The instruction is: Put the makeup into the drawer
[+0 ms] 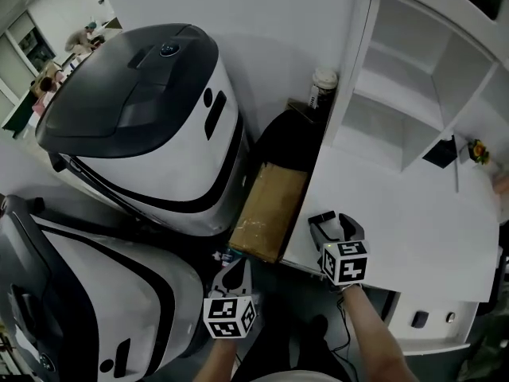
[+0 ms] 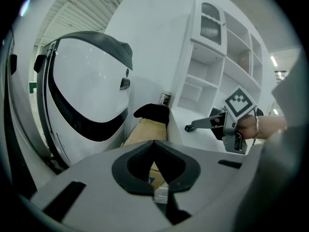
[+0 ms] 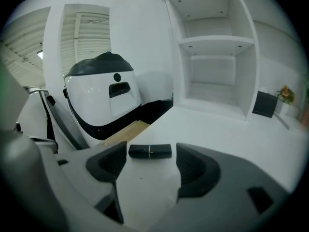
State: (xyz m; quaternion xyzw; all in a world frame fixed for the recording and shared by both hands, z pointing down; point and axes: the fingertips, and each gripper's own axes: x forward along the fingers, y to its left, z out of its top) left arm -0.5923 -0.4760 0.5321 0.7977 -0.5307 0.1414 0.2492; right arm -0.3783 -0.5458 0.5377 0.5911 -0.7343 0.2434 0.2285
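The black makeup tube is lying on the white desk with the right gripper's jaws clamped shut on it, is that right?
No. The black makeup tube does lie on the white desk, but the jaws of the right gripper are not clamped on it: they stand open, one on either side, without touching it. The right gripper view shows this.

Two grippers (image 1: 232, 263) (image 1: 335, 223), two white-and-black machines (image 1: 143, 118) (image 1: 87, 293), one cardboard box (image 1: 270, 209), one lidded cup (image 1: 323, 86) — and one black makeup tube (image 3: 150, 151).

I think I am in a big lab hall. Big white machines (image 1: 135, 118) stand next to my white desk (image 1: 413, 205) and its shelves (image 1: 398, 70).
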